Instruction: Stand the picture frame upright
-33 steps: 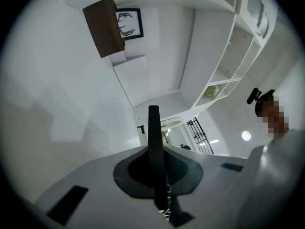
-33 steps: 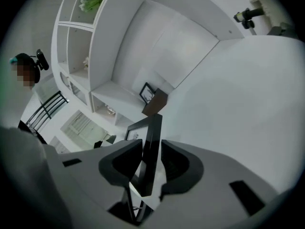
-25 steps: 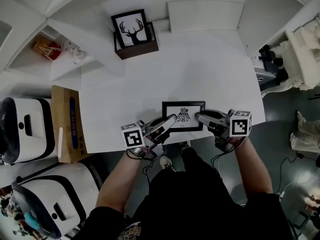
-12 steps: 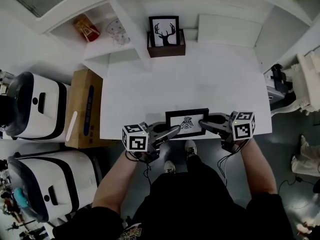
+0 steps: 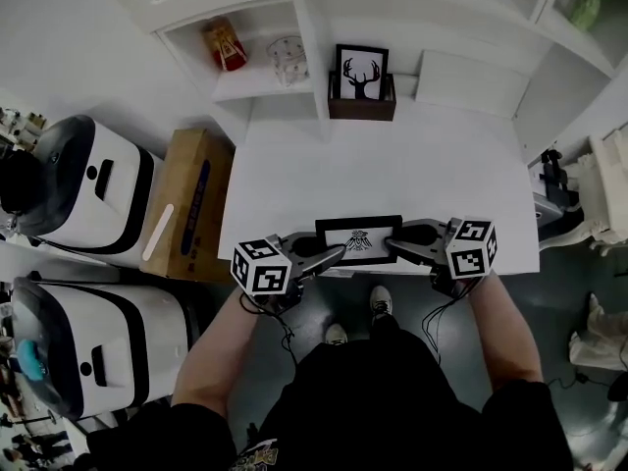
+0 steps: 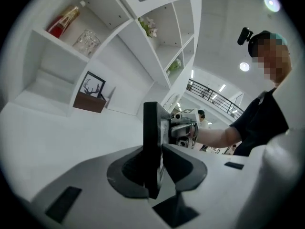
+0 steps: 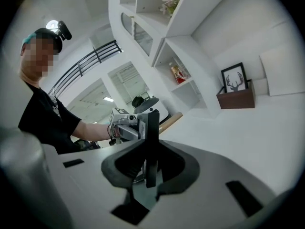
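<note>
Right, both forearms reach forward from the body, elbows out, wrists turned inward so the two claws face each other across the near edge of the white table point(image 5: 392, 175). Both point roughly level.

The left gripper point(image 5: 332, 254) is on the left short end of the picture frame point(image 5: 358, 240), with its marker cube point(image 5: 261, 267) outboard toward the elbow. Its own view shows the frame edge-on and vertical between the jaws, a pad on each face. Those jaws have just been opening, but the pads look in contact, so I read it as clamped on the frame.

The right gripper point(image 5: 392, 245) mirrors it on the right short end, cube point(image 5: 471, 247) outboard. Its jaws have just been closing with the frame edge between them. Pads look to be against it, though that view is less clear.

The frame sits at the table's near edge between the two claws, long side horizontal, raised on edge with its printed face toward the person. Can't tell whether its lower edge touches the tabletop.

A deer print point(image 5: 361, 75) stands in a brown box point(image 5: 361, 109) at the far edge of the table, well apart.
</note>
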A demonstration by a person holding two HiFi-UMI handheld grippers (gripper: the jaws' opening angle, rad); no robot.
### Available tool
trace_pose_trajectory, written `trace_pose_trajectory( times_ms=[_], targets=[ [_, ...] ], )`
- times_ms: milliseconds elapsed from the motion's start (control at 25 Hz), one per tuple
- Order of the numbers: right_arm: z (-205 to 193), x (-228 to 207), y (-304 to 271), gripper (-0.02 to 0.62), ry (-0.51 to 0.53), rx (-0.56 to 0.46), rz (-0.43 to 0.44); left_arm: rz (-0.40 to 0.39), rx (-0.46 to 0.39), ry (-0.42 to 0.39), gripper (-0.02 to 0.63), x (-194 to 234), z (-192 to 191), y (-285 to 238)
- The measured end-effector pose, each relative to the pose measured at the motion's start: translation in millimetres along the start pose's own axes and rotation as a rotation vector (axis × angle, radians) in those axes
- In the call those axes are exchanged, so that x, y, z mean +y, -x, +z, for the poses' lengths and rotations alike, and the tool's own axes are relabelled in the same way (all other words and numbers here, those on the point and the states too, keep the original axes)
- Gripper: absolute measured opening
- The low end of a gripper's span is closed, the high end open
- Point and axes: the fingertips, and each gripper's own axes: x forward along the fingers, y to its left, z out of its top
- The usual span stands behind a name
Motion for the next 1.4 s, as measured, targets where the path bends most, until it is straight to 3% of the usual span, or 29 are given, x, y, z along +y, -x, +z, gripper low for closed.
trace_pose_trajectory(
  times_ms=[320, 640, 1000, 1400],
  targets=[
    [4, 32, -28, 0.069, 0.062, -0.001, -0.028, 0.105, 0.061, -0.118, 0.125, 5, -8, 43],
    [11, 52, -51, 0.069, 0.117, -0.017, -0.078, 0.146, 0.125, -0.241, 0.133, 9, -3, 73],
    [29, 41, -64, 0.069, 0.182, 0.012, -0.128, 0.186, 0.146, -0.265, 0.133, 27, 9, 81],
    [49, -19, -66, 0.069, 0.209, 0.019, -0.092, 0.252, 0.158, -0.243, 0.132, 74, 37, 53]
  ],
)
